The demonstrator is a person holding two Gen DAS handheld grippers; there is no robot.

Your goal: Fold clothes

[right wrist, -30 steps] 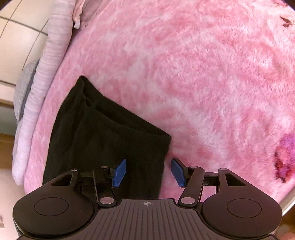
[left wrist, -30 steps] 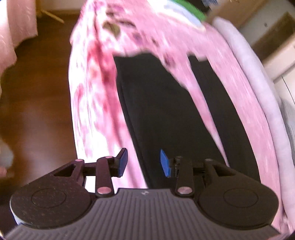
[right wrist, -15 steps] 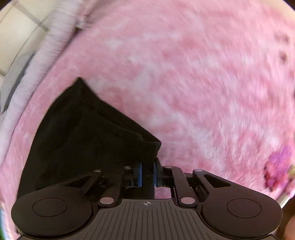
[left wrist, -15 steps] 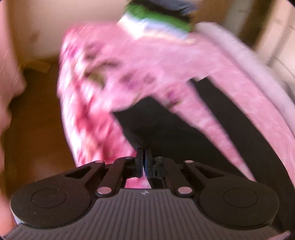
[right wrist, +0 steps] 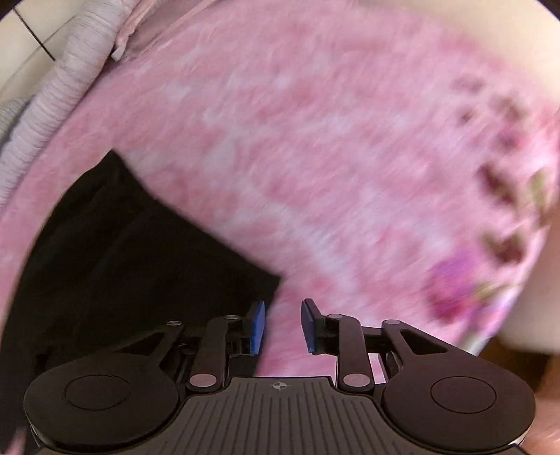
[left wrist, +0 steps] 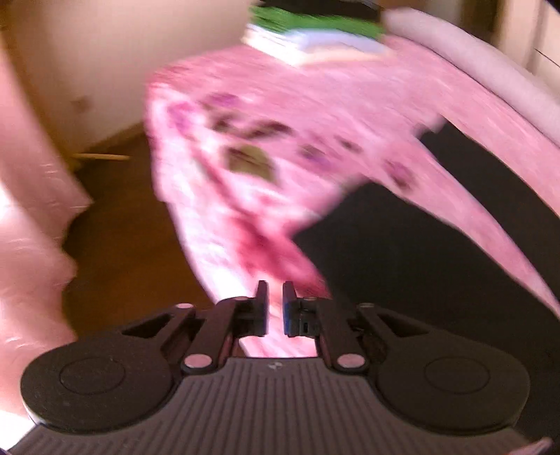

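Observation:
Black trousers (left wrist: 437, 252) lie flat on the pink fleece blanket (left wrist: 280, 115) of a bed, their two legs running to the upper right. My left gripper (left wrist: 272, 308) hovers at the blanket's edge, just left of the trousers' near corner, slightly open with only a narrow gap and nothing in it. In the right wrist view the same black trousers (right wrist: 140, 266) fill the lower left. My right gripper (right wrist: 282, 325) is open beside their near corner, over the pink blanket (right wrist: 315, 140), holding nothing. Both views are motion-blurred.
A stack of folded green and white clothes (left wrist: 315, 31) sits at the bed's far end. A lavender rolled cover (left wrist: 472, 59) (right wrist: 63, 87) runs along the far side. Brown wooden floor (left wrist: 122, 227) and pink fabric (left wrist: 28, 210) lie to the left.
Both grippers went from open to shut at the trousers' edge, and have now parted again. Both have drawn back off the black fabric, and the left view has swung upward.

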